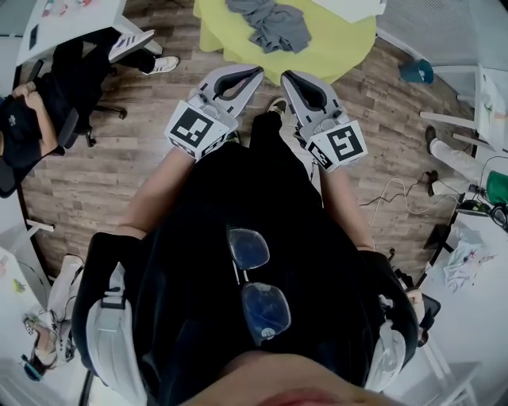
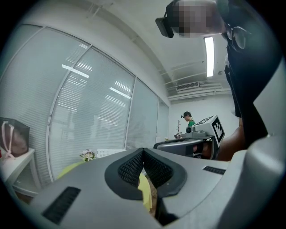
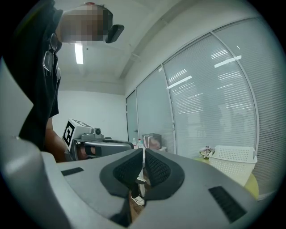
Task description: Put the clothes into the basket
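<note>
A heap of grey clothes point(image 1: 270, 24) lies on a round yellow-green table point(image 1: 333, 47) ahead of me. The white slotted basket point(image 3: 234, 159) stands on that table's edge point(image 3: 252, 185), beside a small bunch of flowers point(image 3: 206, 152). My left gripper point(image 1: 255, 71) and right gripper point(image 1: 287, 77) are held side by side over the wooden floor, short of the table, pointing roughly level. Both are shut with nothing between the pads. In the left gripper view the closed jaws point(image 2: 143, 150) point toward the table point(image 2: 145, 190), with the right gripper point(image 2: 196, 141) alongside. The right gripper point(image 3: 143, 150) also shows its pads closed together.
A person sits on an office chair point(image 1: 48, 95) at the left. Another person's legs point(image 1: 452, 155) and loose cables point(image 1: 397, 194) are on the floor at the right. A glass wall with blinds point(image 2: 89, 116) stands behind the table. A pink bag point(image 2: 13, 138) sits on a shelf.
</note>
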`<action>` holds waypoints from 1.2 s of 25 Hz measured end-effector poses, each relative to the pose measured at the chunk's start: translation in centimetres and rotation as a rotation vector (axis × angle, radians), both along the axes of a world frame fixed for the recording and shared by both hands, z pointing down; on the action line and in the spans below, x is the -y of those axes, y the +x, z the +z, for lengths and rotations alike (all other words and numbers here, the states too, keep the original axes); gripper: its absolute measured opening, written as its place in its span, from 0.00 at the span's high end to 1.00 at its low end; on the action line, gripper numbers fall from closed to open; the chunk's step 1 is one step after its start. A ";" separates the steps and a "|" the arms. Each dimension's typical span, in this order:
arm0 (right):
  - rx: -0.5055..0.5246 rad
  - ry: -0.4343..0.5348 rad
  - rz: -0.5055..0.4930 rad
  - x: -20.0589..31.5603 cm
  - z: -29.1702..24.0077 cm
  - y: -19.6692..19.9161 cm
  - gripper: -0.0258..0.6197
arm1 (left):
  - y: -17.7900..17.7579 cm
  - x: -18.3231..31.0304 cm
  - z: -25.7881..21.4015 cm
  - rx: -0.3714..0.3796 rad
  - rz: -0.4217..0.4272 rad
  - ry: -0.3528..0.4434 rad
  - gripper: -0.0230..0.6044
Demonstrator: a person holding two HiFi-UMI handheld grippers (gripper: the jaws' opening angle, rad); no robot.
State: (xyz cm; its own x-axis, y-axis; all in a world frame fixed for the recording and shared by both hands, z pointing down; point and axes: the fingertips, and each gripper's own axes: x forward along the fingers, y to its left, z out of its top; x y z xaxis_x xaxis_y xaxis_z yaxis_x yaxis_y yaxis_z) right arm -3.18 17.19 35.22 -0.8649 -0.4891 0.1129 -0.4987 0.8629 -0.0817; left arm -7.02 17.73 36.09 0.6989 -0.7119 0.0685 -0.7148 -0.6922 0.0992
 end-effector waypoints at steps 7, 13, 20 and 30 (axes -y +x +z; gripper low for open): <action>0.012 -0.003 -0.032 5.3 1.0 0.5 0.91 | 0.3 5.1 0.7 0.009 -0.036 0.006 0.96; -0.030 -0.008 -0.094 11.6 2.8 1.0 0.91 | 0.4 11.5 2.4 0.053 -0.107 0.025 0.96; -0.058 -0.046 -0.163 18.1 4.5 1.7 0.91 | 2.0 17.8 3.9 0.066 -0.131 -0.003 0.96; -0.047 -0.095 -0.164 24.5 6.1 3.3 0.91 | 2.9 23.9 5.0 0.004 -0.170 -0.011 0.96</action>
